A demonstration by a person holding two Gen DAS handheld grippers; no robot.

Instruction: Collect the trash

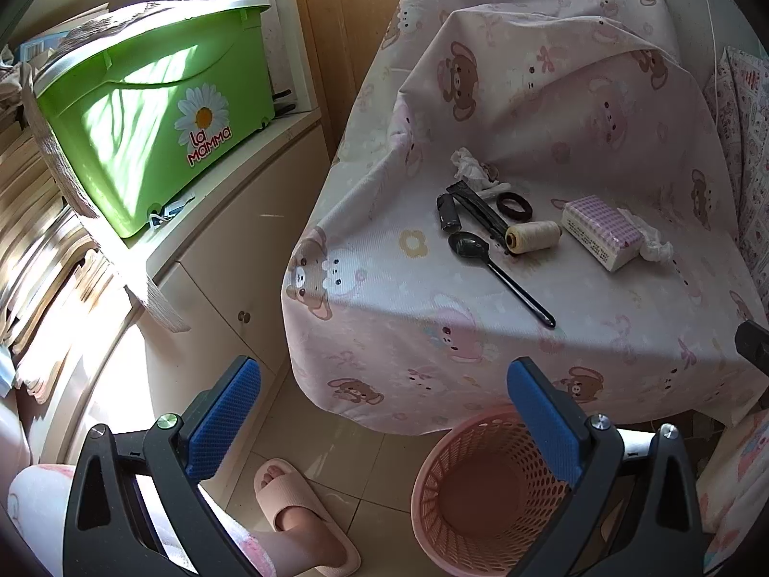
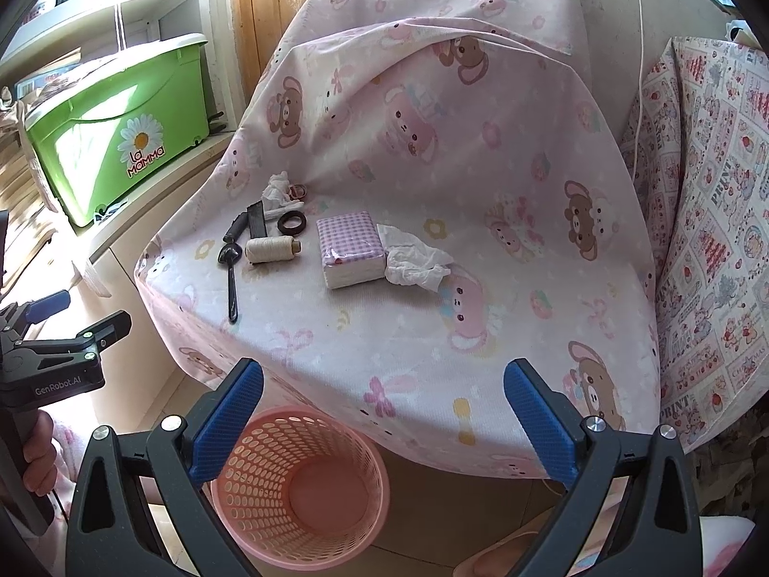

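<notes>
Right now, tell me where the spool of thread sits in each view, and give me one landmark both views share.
Left wrist view: the spool of thread lies right of centre on the covered table, between the black spoon and the tissue pack.
Right wrist view: the spool lies left of centre, just right of the spoon's bowl, left of the pack.
Shared landmark: the pink basket on the floor.

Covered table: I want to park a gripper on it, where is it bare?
Bare cloth lies along the near edge, in front of the tissue pack and crumpled tissue, and on the right side. Crowded: far-left cluster around the thread spool and black spoon.
</notes>
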